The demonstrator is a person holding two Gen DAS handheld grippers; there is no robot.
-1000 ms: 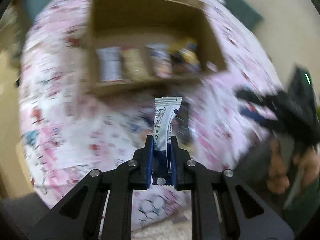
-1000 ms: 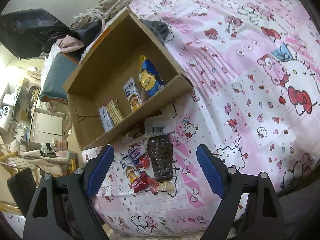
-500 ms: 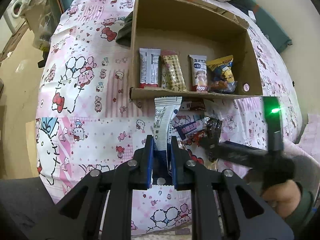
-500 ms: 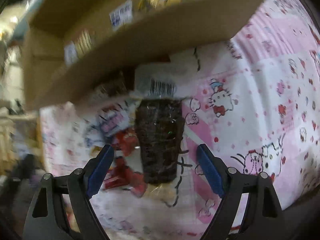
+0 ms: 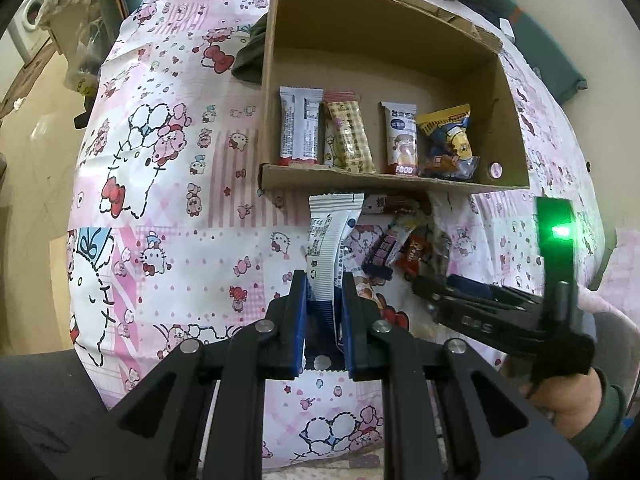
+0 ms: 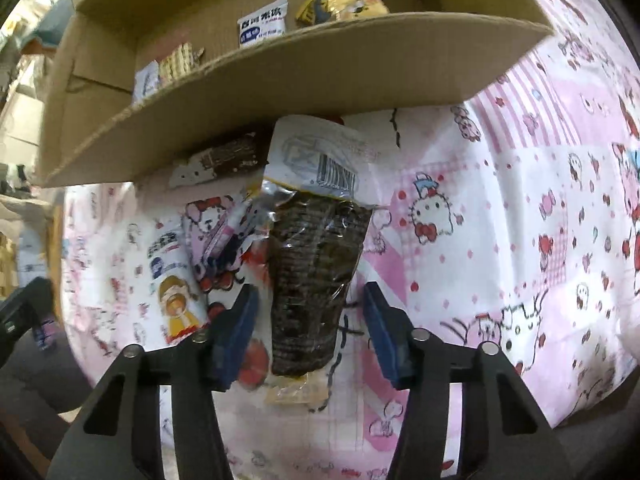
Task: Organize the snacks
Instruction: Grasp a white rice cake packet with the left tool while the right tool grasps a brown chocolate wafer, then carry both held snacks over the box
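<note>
The left gripper (image 5: 323, 304) is built of matte black angular arms, each with cut-out openings and round silver screw heads at the joints, ending in two fingers faced with blue pads (image 5: 301, 320). The right gripper (image 6: 310, 330) has the same black frame, silver screws and blue pads (image 6: 378, 332). Seen at the right of the left wrist view, its body is black with faint embossed lettering and an upright black block lit by a bright green light. At the lower right there, a hand (image 5: 560, 396) wears a dark green sleeve (image 5: 604, 420) with a ribbed cuff.
</note>
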